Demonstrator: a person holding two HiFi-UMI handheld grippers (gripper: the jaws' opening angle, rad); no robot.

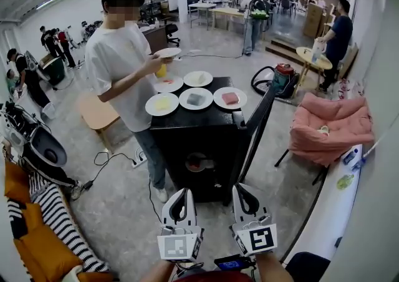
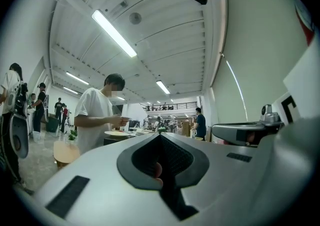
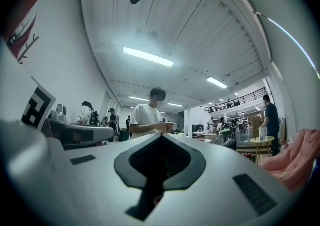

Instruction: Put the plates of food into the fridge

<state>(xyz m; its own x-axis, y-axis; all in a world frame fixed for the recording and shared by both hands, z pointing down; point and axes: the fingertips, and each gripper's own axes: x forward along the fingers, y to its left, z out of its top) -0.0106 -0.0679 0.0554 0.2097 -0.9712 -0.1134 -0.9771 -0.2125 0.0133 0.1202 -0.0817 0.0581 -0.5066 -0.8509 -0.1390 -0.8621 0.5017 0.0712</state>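
Several white plates of food lie on top of the small black fridge (image 1: pixel 206 140): one with a yellow piece (image 1: pixel 162 104), one grey (image 1: pixel 196 98), one pink (image 1: pixel 230 97), two more behind. A person in a white T-shirt (image 1: pixel 118 62) stands at the fridge's left and holds another plate (image 1: pixel 167 53). The fridge door (image 1: pixel 259 126) hangs open to the right, and something round shows inside (image 1: pixel 196 163). My left gripper (image 1: pixel 179 194) and right gripper (image 1: pixel 244 190) are side by side low in front of the fridge, both shut and empty. The left gripper view (image 2: pixel 161 135) and right gripper view (image 3: pixel 161 136) show the jaws closed.
A pink armchair (image 1: pixel 330 126) stands right of the fridge, with a white counter (image 1: pixel 330 206) nearer me. A vacuum cleaner (image 1: pixel 282 78) and a round wooden table (image 1: pixel 310 56) are behind. A striped sofa (image 1: pixel 47 212) is at left; a power strip (image 1: pixel 138 161) lies on the floor.
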